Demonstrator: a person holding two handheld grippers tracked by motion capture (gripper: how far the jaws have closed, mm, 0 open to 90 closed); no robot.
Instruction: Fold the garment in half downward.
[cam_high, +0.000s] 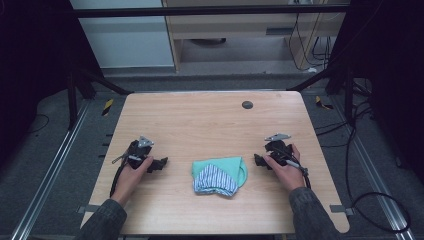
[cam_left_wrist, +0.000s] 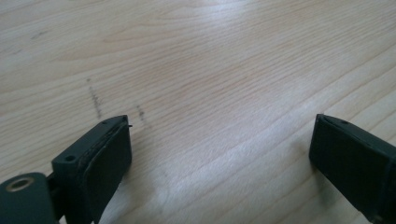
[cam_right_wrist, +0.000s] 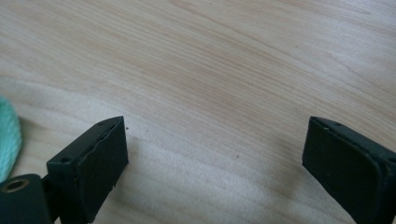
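A light wooden table was seen from above, with a person's forearms entering from the bottom edge. The left gripper was held low over the left part of the table, and the right gripper was held at the right. Between them, apart from both, a folded mint-green cloth was laid with a blue-and-white striped cloth on top of its near side. In both gripper views the black jaws were spread wide with only bare wood between them, nothing being grasped. A sliver of the green cloth was caught at the left edge of the right gripper view.
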